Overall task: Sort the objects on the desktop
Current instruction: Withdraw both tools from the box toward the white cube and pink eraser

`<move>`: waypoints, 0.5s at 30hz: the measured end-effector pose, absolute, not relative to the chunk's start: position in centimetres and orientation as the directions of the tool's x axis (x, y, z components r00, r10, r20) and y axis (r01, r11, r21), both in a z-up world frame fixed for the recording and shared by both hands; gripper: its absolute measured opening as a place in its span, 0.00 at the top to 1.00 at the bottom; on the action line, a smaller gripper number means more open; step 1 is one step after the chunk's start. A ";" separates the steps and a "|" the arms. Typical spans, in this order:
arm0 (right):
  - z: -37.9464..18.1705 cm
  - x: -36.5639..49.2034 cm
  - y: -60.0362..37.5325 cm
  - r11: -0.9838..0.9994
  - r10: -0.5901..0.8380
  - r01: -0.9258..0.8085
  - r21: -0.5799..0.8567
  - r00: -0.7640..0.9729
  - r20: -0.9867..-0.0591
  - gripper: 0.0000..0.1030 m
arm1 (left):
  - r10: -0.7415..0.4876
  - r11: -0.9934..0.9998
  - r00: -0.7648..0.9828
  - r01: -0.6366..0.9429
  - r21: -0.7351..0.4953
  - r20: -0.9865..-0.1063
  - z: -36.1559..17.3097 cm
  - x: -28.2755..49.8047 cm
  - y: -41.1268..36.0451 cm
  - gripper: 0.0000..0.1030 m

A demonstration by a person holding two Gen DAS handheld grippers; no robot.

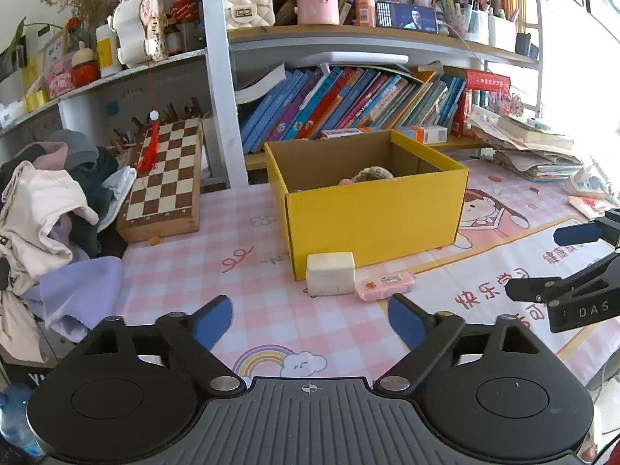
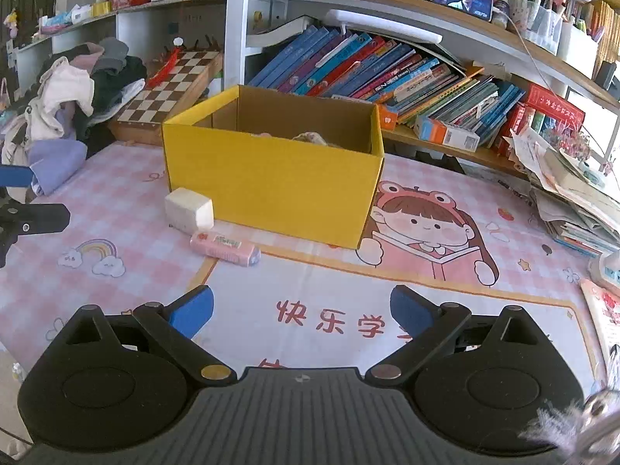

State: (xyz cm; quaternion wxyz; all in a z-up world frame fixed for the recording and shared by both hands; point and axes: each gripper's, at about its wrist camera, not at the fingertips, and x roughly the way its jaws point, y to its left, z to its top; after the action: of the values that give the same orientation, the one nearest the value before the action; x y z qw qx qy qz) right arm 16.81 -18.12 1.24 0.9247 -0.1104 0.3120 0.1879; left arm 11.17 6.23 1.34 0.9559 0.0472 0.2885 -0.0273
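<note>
My feeds are bright with daylight, glare washing out the far right beyond the jaws, shelves (image 1: 348, 35) bowing at the fisheye rims, desk mat (image 2: 310, 271) ahead sharp, soft shadows under the yellow box (image 2: 271, 186), blurred fuzz at lower right

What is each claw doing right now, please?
Left claw: open, holding nothing.
Right claw: open, holding nothing.
</note>
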 end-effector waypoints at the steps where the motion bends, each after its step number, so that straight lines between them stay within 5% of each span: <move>1: 1.2 16.7 -18.1 0.906 0.277 -0.415 -0.086 0.734 -0.620 0.04 | -0.026 0.994 0.832 0.080 0.074 -0.554 1.3 11.2 6.1 0.10; 15: -0.1 15.6 -16.8 0.899 0.301 -0.435 -0.047 0.693 -0.655 0.04 | -0.019 0.996 0.780 0.069 0.055 -0.625 -1.2 11.1 5.0 0.09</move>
State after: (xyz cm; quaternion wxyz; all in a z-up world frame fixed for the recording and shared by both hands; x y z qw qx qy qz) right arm 15.62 -16.77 -0.09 0.9147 -0.0996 0.3361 0.2011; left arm 11.14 4.96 -1.21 0.9427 0.0375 0.3307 -0.0235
